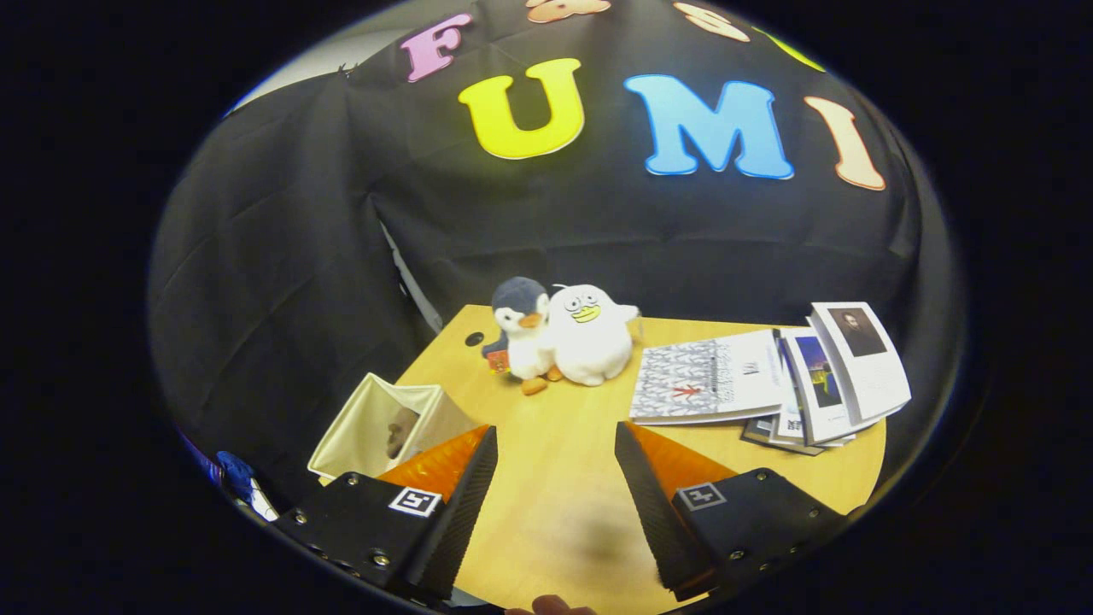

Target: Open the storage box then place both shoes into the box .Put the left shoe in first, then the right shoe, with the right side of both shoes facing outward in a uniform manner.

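Wooden table, light, bare between my fingers. My gripper: fingers spread wide, nothing between them, hanging above the tabletop. Storage box, cream fabric, standing at the table's edge just beyond my left finger, its opening turned towards me. Spread of booklets, fanned and overlapping, beyond my right finger. White plush duck and grey-and-white plush penguin, touching side by side at the table's far edge.
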`<state>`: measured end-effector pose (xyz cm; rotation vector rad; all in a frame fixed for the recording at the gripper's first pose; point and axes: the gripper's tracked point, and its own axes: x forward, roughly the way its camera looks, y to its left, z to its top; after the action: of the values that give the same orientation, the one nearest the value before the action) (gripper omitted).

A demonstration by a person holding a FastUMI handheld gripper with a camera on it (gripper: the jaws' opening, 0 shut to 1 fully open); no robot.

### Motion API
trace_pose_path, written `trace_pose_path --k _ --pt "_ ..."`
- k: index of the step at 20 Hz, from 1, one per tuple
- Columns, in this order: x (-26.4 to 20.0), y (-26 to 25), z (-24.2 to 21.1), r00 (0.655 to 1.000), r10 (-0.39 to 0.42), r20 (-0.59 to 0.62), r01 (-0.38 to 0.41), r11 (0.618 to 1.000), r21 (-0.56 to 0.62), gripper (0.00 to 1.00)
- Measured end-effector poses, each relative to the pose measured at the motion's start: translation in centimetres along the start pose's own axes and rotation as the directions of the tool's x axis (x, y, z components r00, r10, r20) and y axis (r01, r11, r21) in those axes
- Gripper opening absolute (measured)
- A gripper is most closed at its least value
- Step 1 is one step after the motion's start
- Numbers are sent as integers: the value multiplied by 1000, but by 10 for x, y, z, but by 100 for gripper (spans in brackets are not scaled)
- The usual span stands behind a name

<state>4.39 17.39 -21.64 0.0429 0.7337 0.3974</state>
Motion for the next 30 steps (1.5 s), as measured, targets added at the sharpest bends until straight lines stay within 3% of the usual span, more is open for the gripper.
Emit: trace_pose_path --k 8,13,20,30 --pt "-14 -110 -79 992 -103 -71 110 989 98 85" --pt "-14 -162 -138 976 -158 -150 171 982 79 85" --pt "0 -193 -207 947 -168 -273 191 980 60 86" --pt "32 -207 -236 925 -136 -354 172 982 72 81"
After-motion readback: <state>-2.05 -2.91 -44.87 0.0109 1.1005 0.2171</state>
